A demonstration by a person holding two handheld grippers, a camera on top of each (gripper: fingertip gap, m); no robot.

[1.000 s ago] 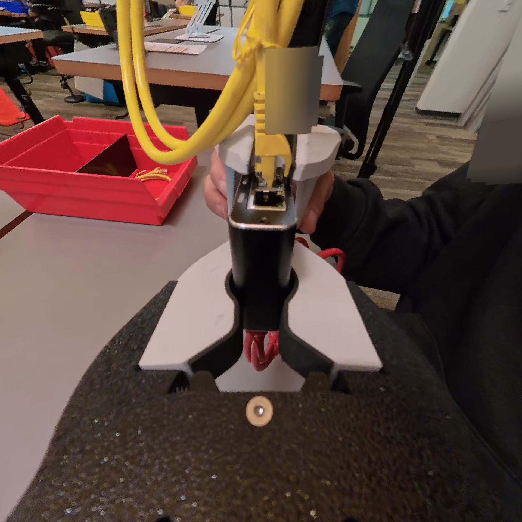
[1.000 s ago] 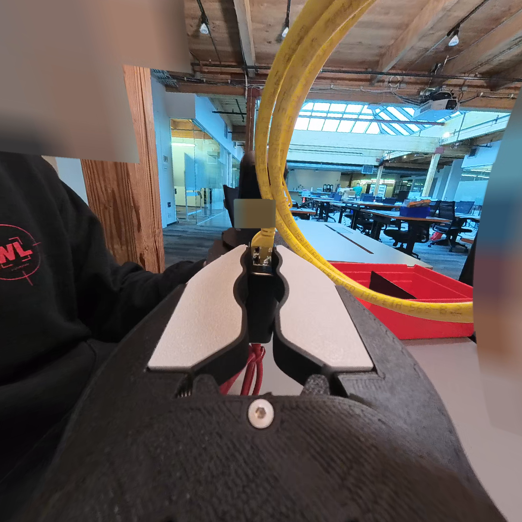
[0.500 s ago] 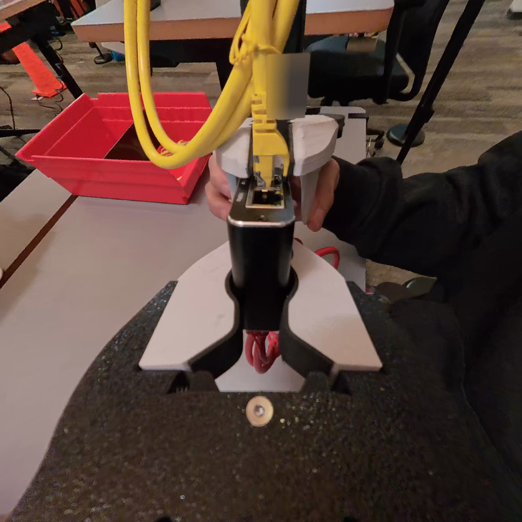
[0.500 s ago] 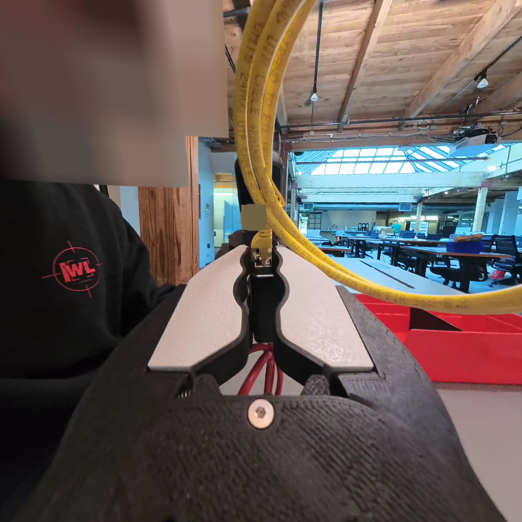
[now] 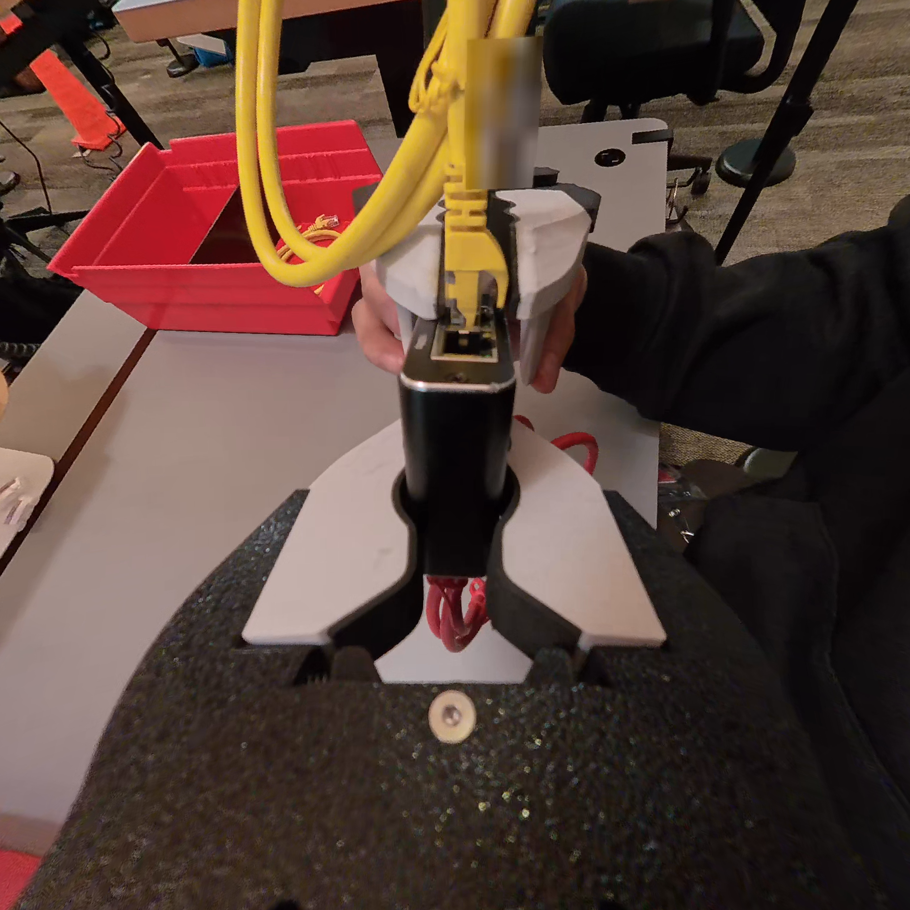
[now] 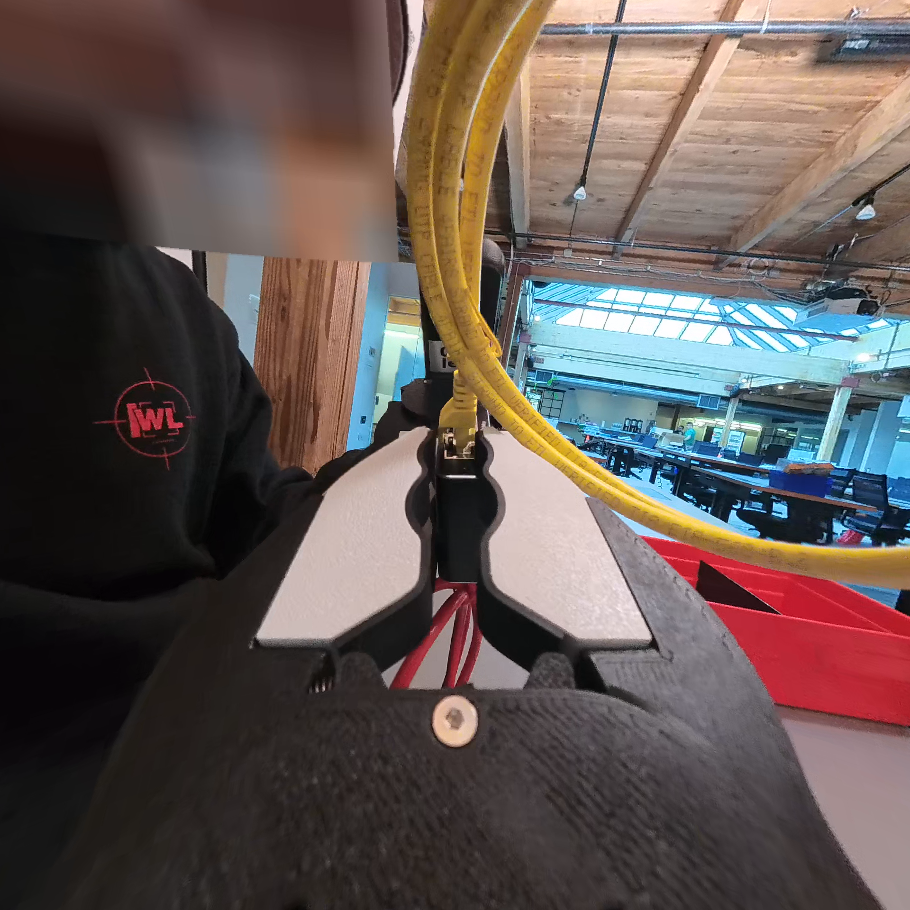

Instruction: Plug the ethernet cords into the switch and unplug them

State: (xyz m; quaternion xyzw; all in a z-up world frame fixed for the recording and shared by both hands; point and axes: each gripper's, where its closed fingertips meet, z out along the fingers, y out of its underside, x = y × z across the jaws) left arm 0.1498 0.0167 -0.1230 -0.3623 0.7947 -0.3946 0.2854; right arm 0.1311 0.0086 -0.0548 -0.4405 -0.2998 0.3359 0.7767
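Gripping the black switch (image 5: 455, 492) in the left gripper (image 5: 455, 438), fingers closed partway against both its sides, above the grey table (image 5: 197, 443). Pinching the plug (image 5: 468, 246) of the yellow cord (image 5: 315, 256) in the right gripper (image 5: 468, 315), fingers drawn in tight on it, fingertips reaching down either side of the switch's far end. Meeting a port with the plug tip, depth not discernible, an empty port (image 5: 463, 347) lying just beside. Looping the cord upward. Trailing red cords (image 5: 455, 620) beneath the switch. Sitting well apart on the table, a red bin (image 5: 221, 295).
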